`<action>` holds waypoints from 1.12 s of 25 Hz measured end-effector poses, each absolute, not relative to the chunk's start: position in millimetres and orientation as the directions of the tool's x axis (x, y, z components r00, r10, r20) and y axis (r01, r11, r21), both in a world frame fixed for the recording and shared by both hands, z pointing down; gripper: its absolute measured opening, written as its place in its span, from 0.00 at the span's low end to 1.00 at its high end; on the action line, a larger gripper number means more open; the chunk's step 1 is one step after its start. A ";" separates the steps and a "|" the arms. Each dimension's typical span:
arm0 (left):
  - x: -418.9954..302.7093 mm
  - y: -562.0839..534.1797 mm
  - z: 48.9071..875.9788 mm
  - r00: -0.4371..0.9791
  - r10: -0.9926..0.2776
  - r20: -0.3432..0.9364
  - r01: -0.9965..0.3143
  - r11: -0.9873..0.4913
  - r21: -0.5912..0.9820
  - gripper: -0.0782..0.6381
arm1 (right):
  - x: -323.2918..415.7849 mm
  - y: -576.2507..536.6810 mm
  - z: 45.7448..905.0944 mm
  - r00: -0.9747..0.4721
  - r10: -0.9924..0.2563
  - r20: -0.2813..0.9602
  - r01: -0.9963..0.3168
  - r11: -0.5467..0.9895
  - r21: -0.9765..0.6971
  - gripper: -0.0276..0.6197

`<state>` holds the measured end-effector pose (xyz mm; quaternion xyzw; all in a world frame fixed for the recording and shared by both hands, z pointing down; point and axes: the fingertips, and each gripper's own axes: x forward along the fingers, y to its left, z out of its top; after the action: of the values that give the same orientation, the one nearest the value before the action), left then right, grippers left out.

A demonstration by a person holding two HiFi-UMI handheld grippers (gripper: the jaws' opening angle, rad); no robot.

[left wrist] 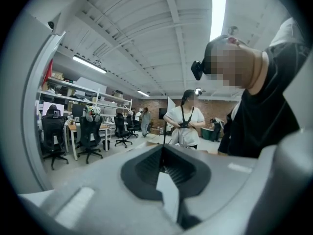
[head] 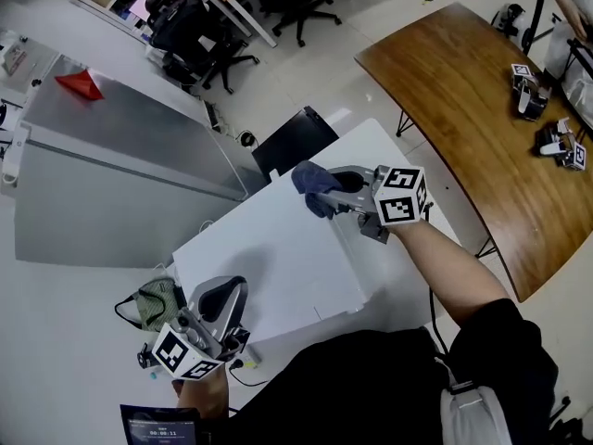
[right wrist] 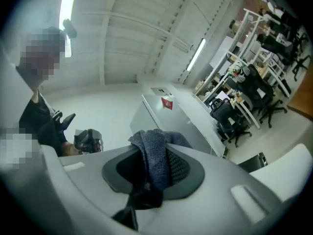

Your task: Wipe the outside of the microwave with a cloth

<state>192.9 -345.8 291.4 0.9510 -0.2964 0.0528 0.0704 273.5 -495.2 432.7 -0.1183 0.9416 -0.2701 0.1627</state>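
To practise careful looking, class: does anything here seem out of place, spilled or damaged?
Nothing stands out. The cloth is clamped in the right gripper over the microwave, and the left gripper holds nothing.

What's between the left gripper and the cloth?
Only the bare white top of the microwave, seen in the head view; the right gripper holds the cloth.

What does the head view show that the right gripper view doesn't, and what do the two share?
Only the head view shows the whole white top of the microwave, the marker cube on the right gripper, and spare grippers on a wooden table. Only the right gripper view shows the ceiling lights and, close up, the jaws shut on the cloth. Both show that blue cloth and the grey cabinet with a red thing on it.
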 end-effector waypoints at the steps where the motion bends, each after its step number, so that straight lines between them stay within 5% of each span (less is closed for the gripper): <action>1: 194.4 -345.7 294.5 0.818 -0.556 0.146 -0.572 -0.813 0.107 0.12 | 276.9 -499.8 444.4 -0.915 -0.325 -0.239 -0.141 0.813 -0.566 0.18; 6: 193.2 -345.2 313.2 0.811 -0.556 0.179 -0.580 -0.804 0.131 0.12 | 274.6 -509.8 568.2 -0.945 -0.323 0.049 -0.281 0.727 -0.626 0.18; 11: 193.6 -344.7 315.3 0.810 -0.557 0.184 -0.583 -0.801 0.137 0.12 | 270.1 -501.5 670.1 -0.838 -0.239 0.490 -0.472 0.768 -0.433 0.16; 14: 197.5 -342.1 308.9 0.813 -0.556 0.172 -0.579 -0.805 0.131 0.12 | 270.7 -493.6 690.8 -0.769 -0.187 0.611 -0.492 0.783 -0.380 0.16; 16: 200.9 -339.7 301.1 0.819 -0.552 0.156 -0.571 -0.810 0.129 0.12 | 277.6 -492.9 661.6 -0.815 -0.217 0.538 -0.484 0.765 -0.425 0.18; 19: 204.3 -338.0 286.5 0.828 -0.544 0.135 -0.558 -0.822 0.112 0.12 | 291.2 -492.8 535.7 -0.928 -0.333 0.164 -0.368 0.761 -0.534 0.18; 22: 206.3 -334.0 273.7 0.832 -0.542 0.122 -0.552 -0.829 0.084 0.12 | 288.2 -470.1 438.7 -0.941 -0.310 -0.137 -0.188 0.815 -0.548 0.18; 28: 204.3 -336.5 285.4 0.826 -0.545 0.144 -0.559 -0.824 0.091 0.12 | 281.1 -465.1 450.2 -0.922 -0.286 -0.261 -0.089 0.813 -0.575 0.18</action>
<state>204.3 -336.5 285.4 0.9533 -0.2897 0.0557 0.0645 281.1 -465.1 450.2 -0.1000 0.9369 -0.2887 0.1701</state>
